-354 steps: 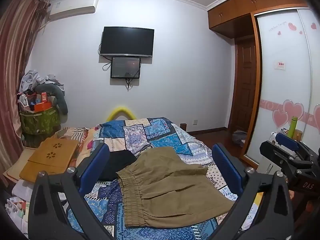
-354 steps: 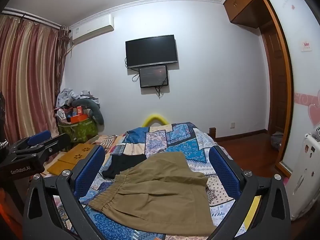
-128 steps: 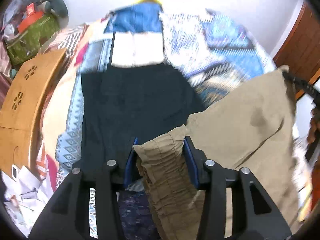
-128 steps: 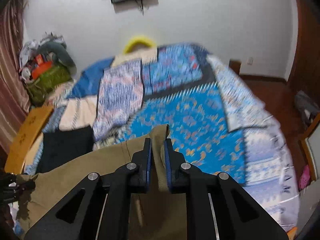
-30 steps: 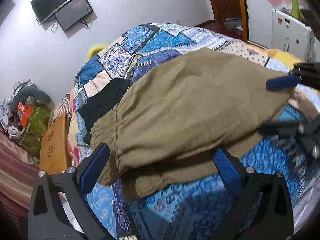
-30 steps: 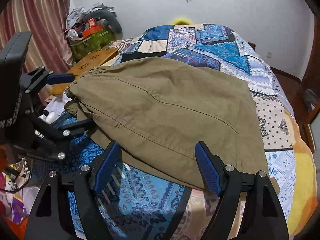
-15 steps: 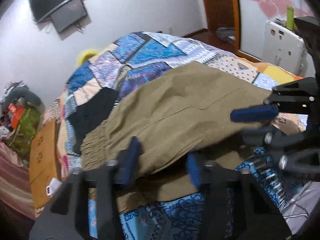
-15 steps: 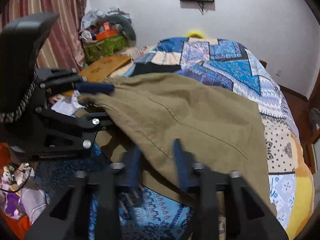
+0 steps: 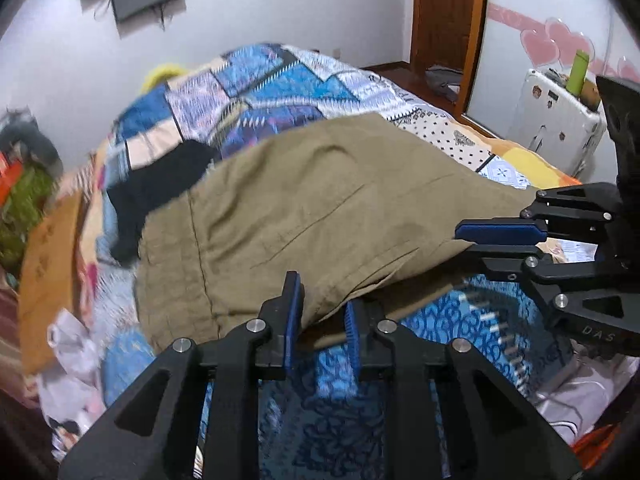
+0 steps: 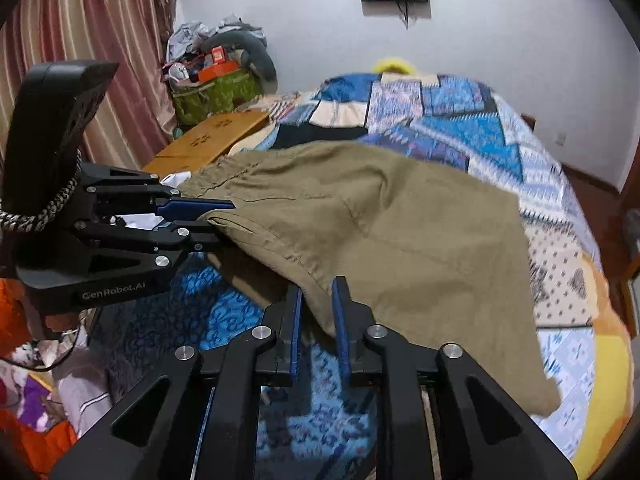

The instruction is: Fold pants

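Note:
Olive-khaki pants (image 9: 320,208) lie folded lengthwise on the patchwork bed, also in the right wrist view (image 10: 400,232). My left gripper (image 9: 322,312) is shut on the near edge of the pants by the elastic waistband end; it shows from the side in the right wrist view (image 10: 208,216). My right gripper (image 10: 316,312) is shut on the near edge at the leg end; it shows in the left wrist view (image 9: 472,240). Both hold the near edge a little above the quilt.
A black garment (image 9: 160,184) lies on the quilt (image 9: 280,80) beyond the pants. A wooden lap table (image 10: 208,136) and a green basket of clutter (image 10: 212,92) stand on the left. A white case (image 9: 556,124) and wardrobe stand on the right.
Both grippers were open one second ago; they have since closed on the near edge of the pants and lifted it slightly.

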